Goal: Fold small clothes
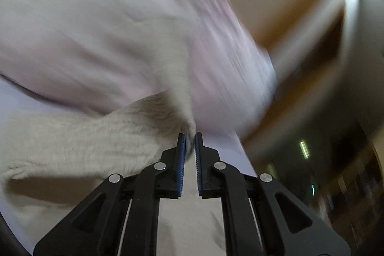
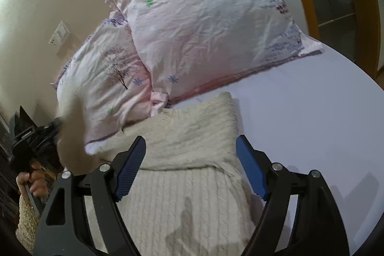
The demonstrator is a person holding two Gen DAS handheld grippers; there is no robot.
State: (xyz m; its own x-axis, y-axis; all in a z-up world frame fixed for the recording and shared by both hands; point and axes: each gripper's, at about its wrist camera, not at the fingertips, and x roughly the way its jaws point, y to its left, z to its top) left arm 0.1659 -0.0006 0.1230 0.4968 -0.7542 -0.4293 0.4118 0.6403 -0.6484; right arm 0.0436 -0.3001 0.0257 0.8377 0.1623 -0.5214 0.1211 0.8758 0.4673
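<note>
A cream cable-knit sweater (image 2: 182, 174) lies on the white bed sheet (image 2: 312, 126), with one part folded over at its far end. My right gripper (image 2: 192, 155) is open and empty, hovering just above the sweater. My left gripper (image 1: 190, 138) is shut on a lifted sleeve of the sweater (image 1: 100, 138), which hangs blurred above the bed. In the right wrist view the left gripper (image 2: 51, 128) shows at the far left with the raised cloth, its tips hidden.
Two pink floral pillows (image 2: 206, 23) lie against the wall behind the sweater. A wooden door frame (image 2: 360, 16) stands at the right. A wall switch plate (image 2: 59, 34) is at the left. The bed's edge curves off at the right.
</note>
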